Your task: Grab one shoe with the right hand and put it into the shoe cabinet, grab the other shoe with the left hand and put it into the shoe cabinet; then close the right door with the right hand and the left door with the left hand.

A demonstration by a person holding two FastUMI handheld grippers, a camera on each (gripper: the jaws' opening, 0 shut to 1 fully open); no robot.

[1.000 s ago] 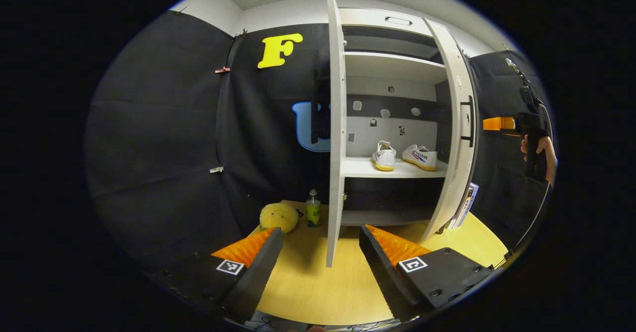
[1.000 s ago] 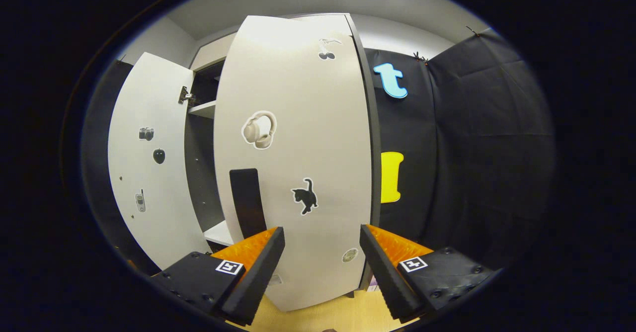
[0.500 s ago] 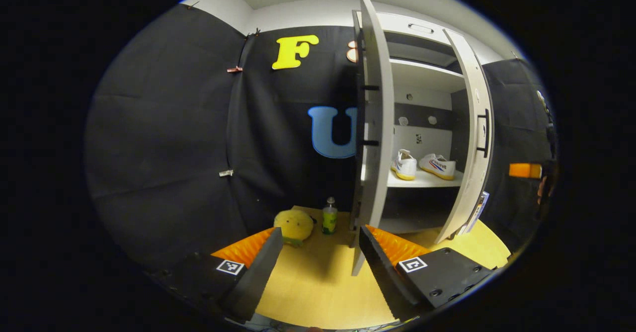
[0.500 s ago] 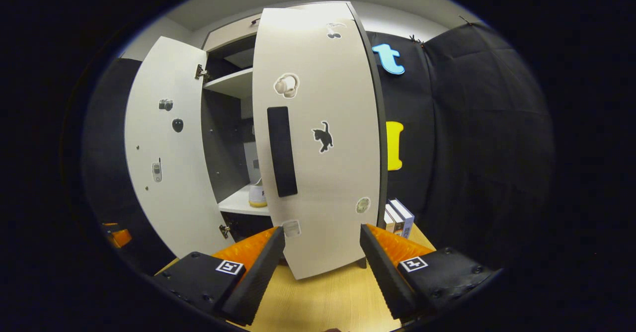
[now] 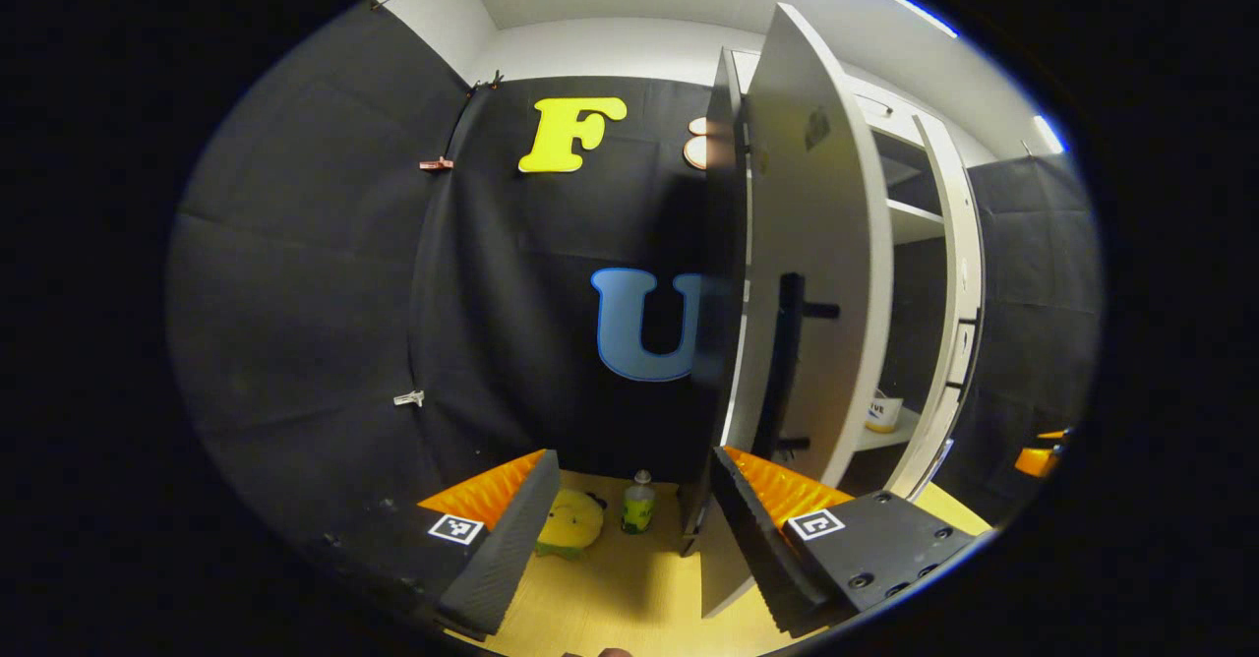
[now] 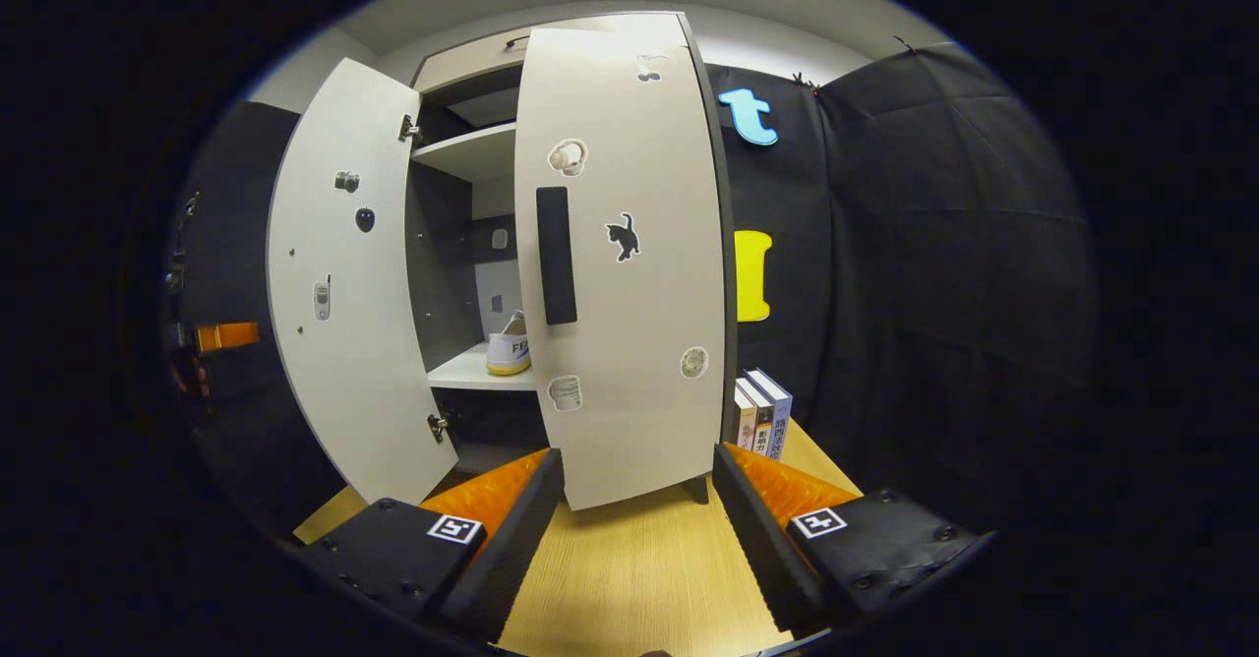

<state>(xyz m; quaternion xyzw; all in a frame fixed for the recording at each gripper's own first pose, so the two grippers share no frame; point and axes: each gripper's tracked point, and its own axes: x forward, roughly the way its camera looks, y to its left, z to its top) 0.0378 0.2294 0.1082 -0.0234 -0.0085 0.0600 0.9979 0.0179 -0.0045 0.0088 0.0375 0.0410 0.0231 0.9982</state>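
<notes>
I saw the tall white shoe cabinet (image 6: 462,160) filling the upper centre of the right gripper view, standing on the pale wooden floor (image 6: 639,578) against the black cloth wall. Both of its doors stood partly open. The right door (image 6: 629,273), a tall white panel with small stickers and a black vertical bar handle (image 6: 557,256), took up the middle of that view. Its long axis ran straight up and down, and its lower edge sat just above and between my right gripper (image 6: 637,509) fingers. That gripper was spread wide and gripped nothing.

In the left gripper view, the left door (image 5: 811,283) rose right of centre, seen at a slant with its outer face toward me, its own black handle (image 5: 787,362) running vertically. My left gripper (image 5: 634,509) was likewise open and empty, with the door's lower corner just behind its right-hand finger.

One white canvas shoe with a yellow sole (image 6: 509,350) rested on the middle shelf, left of centre in the right gripper view; I could only glimpse a heel in the left gripper view. I judged both shoes stowed, though I saw just one clearly.

The right door lay dead ahead of the right gripper, so I judged that a forward push on its face would swing it shut first.

Smaller things: upright books (image 6: 762,416), a green bottle (image 5: 639,505) and a yellow plush toy (image 5: 570,524).
</notes>
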